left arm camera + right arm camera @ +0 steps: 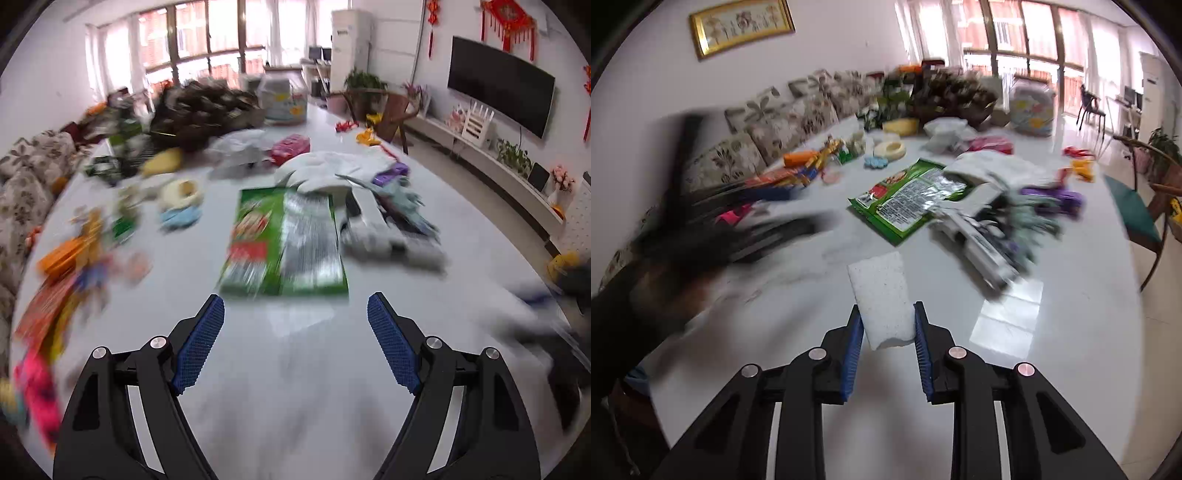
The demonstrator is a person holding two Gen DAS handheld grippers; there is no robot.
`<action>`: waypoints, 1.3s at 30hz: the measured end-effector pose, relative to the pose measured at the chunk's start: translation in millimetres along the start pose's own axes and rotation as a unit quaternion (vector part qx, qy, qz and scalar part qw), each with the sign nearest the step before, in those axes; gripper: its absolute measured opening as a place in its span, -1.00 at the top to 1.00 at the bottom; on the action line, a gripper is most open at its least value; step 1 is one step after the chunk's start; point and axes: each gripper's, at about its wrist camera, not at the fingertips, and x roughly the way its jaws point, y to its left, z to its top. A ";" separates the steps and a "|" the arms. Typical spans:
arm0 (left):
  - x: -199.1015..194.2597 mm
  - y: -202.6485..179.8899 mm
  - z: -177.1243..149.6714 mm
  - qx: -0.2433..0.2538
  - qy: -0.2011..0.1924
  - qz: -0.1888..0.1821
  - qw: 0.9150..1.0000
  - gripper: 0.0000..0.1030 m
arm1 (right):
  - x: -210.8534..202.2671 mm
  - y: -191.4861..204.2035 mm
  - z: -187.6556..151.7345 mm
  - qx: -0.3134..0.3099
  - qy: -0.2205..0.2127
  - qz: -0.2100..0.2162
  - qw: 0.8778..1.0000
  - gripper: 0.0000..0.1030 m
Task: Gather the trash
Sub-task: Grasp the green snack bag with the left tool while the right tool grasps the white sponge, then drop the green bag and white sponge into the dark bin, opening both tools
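Observation:
My left gripper (295,306) is open and empty above the white table (295,369), just short of a flat green and silver snack bag (284,240). The same bag shows in the right wrist view (905,199). My right gripper (888,314) is shut on a white foam block (879,295) and holds it over the table. The left gripper and arm appear as a dark blur (738,236) at the left of the right wrist view.
A white cloth (332,170), a grey-white box (373,225) and purple flowers (1052,199) lie behind the bag. Orange, yellow and pink wrappers (70,258) crowd the left side. A dark basket (207,110) stands at the back. A sofa (757,147) runs along the left.

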 end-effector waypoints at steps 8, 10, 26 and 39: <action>69.3 -12.8 17.9 0.058 0.037 -0.032 0.997 -0.56 | -54.4 -16.6 -43.2 0.028 -0.014 0.002 0.999 0.46; 73.8 -13.6 18.9 0.061 0.045 -0.026 0.997 -0.61 | -57.7 -16.9 -45.1 0.029 -0.017 0.002 0.999 0.46; -105.8 -7.7 -87.5 -0.005 -0.038 -0.047 0.998 0.75 | -96.8 77.7 -60.1 0.020 -0.043 0.055 0.997 0.45; -308.5 -58.4 -395.6 -0.040 0.004 -0.037 0.998 0.75 | -102.0 269.2 -240.9 -0.031 0.036 0.097 0.994 0.45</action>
